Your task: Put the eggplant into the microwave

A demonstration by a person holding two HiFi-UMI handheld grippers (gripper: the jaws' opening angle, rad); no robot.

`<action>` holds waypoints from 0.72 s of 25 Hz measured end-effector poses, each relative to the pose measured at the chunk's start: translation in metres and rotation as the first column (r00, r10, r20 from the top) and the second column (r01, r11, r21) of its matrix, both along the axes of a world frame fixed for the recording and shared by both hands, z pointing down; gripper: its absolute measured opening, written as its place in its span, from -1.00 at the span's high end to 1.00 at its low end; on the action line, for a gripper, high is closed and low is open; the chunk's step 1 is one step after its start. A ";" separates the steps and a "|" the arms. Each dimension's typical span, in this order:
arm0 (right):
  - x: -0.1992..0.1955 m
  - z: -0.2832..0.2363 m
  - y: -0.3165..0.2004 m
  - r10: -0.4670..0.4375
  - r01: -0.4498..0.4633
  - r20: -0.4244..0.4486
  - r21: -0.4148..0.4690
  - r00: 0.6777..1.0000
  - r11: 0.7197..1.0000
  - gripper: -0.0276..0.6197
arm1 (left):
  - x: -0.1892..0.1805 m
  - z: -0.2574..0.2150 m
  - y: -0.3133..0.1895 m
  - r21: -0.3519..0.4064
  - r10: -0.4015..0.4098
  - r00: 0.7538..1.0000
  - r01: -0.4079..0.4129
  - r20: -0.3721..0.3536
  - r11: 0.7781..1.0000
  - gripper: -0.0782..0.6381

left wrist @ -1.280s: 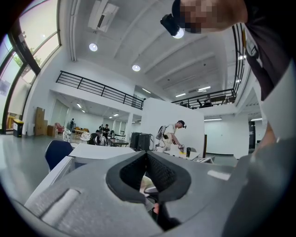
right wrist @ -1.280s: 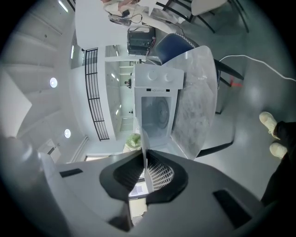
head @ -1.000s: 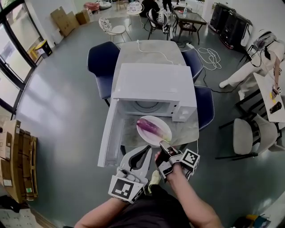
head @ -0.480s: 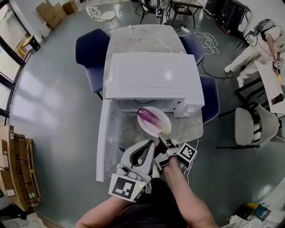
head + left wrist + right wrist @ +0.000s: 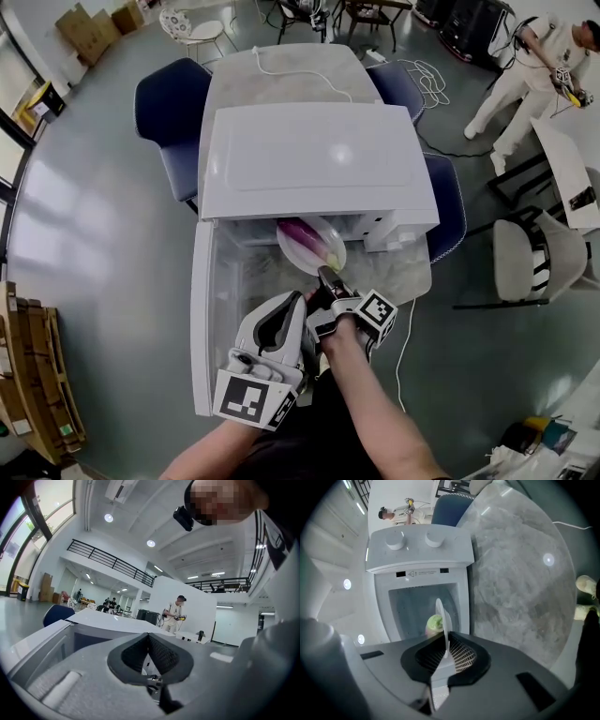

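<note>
A boxy white microwave (image 5: 319, 159) is seen standing on a grey marbled table (image 5: 281, 70), with its white door (image 5: 208, 319) swung fully open to the left in the head view. A round white plate (image 5: 292, 255) is held at the mouth of the oven, its far part already under the roof of the cavity and its near part outside. On this plate a long purple eggplant (image 5: 305, 234) with a green stem end is carried, and it too lies partly inside the opening. The right gripper (image 5: 325, 277) is closed on the plate's near rim; in the right gripper view the thin rim (image 5: 440, 616) is seen edge-on, pinched between the ribbed pads (image 5: 461, 656), with the eggplant's green end (image 5: 434, 623) just beyond it. The left gripper (image 5: 302, 302) is held just beside the right one, in front of the opening, and its jaws are shown pressed together with nothing between them (image 5: 149, 641). A dark blue chair (image 5: 164, 98) is set beside the table, and a person in white clothes (image 5: 525, 56) is seen standing well apart.
</note>
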State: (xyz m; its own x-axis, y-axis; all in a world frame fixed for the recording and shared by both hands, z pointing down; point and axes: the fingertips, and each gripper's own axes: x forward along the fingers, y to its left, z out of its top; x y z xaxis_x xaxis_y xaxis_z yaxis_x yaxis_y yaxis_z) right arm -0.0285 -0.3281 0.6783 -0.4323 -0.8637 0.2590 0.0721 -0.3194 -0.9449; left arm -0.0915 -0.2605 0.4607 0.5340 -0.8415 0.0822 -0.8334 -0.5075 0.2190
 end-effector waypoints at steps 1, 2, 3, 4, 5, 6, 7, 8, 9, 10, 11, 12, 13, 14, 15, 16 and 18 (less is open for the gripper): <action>-0.003 0.005 -0.004 0.006 -0.006 0.005 -0.002 1.000 1.000 0.84 | -0.001 0.003 -0.001 -0.002 -0.002 1.000 0.002 0.001 1.000 0.76; -0.005 0.009 -0.008 0.012 -0.012 0.009 -0.005 1.000 1.000 0.84 | -0.001 0.006 -0.003 -0.005 -0.003 1.000 0.003 0.001 1.000 0.76; -0.006 0.013 -0.012 0.017 -0.017 0.010 -0.009 1.000 1.000 0.84 | -0.001 0.008 -0.006 -0.010 -0.006 1.000 0.006 0.001 1.000 0.76; -0.007 0.017 -0.016 0.021 -0.020 0.009 -0.012 1.000 1.000 0.84 | -0.001 0.010 -0.008 -0.014 -0.008 1.000 0.008 0.001 1.000 0.76; -0.008 0.020 -0.020 0.023 -0.023 0.009 -0.013 1.000 1.000 0.84 | -0.001 0.012 -0.011 -0.017 -0.009 1.000 0.009 0.001 1.000 0.76; -0.009 0.023 -0.024 0.025 -0.025 0.008 -0.014 1.000 1.000 0.84 | -0.001 0.012 -0.013 -0.017 -0.010 1.000 0.010 0.001 1.000 0.76; -0.010 0.026 -0.028 0.027 -0.027 0.007 -0.015 1.000 1.000 0.84 | -0.001 0.011 -0.015 -0.015 -0.011 1.000 0.011 0.000 1.000 0.76; -0.011 0.028 -0.031 0.028 -0.028 0.005 -0.016 1.000 0.999 0.84 | -0.001 0.011 -0.017 -0.012 -0.011 1.000 0.011 -0.002 1.000 0.76; -0.012 0.030 -0.035 0.028 -0.028 0.004 -0.018 1.000 0.999 0.84 | -0.001 0.010 -0.019 -0.010 -0.012 1.000 0.012 -0.003 1.000 0.76; -0.014 0.032 -0.039 0.029 -0.029 0.003 -0.018 1.000 0.999 0.84 | -0.001 0.010 -0.020 -0.008 -0.012 1.000 0.012 -0.005 1.000 0.76; -0.015 0.034 -0.043 0.029 -0.029 0.001 -0.018 1.000 0.999 0.84 | -0.001 0.009 -0.021 -0.008 -0.011 1.000 0.011 -0.006 1.000 0.76; -0.016 0.035 -0.046 0.029 -0.029 -0.001 -0.016 1.000 0.999 0.84 | -0.001 0.010 -0.022 -0.009 -0.010 1.000 0.010 -0.007 1.000 0.76; -0.017 0.036 -0.050 0.031 -0.031 -0.003 -0.013 1.000 0.999 0.84 | 0.000 0.010 -0.022 -0.010 -0.008 1.000 0.008 -0.007 1.000 0.76; -0.017 0.037 -0.054 0.033 -0.033 -0.005 -0.009 0.999 0.999 0.84 | 0.000 0.010 -0.022 -0.012 -0.007 1.000 0.007 -0.007 1.000 0.76; -0.018 0.037 -0.058 0.035 -0.035 -0.006 -0.003 0.999 0.999 0.84 | 0.000 0.011 -0.022 -0.013 -0.006 1.000 0.006 -0.007 1.000 0.76; -0.019 0.036 -0.062 0.036 -0.036 -0.008 0.005 0.999 0.999 0.84 | 0.001 0.011 -0.023 -0.014 -0.005 1.000 0.005 -0.007 1.000 0.76; -0.020 0.035 -0.070 0.035 -0.035 -0.007 0.021 0.999 0.999 0.84 | 0.001 0.012 -0.024 -0.015 -0.005 1.000 0.004 -0.007 1.000 0.76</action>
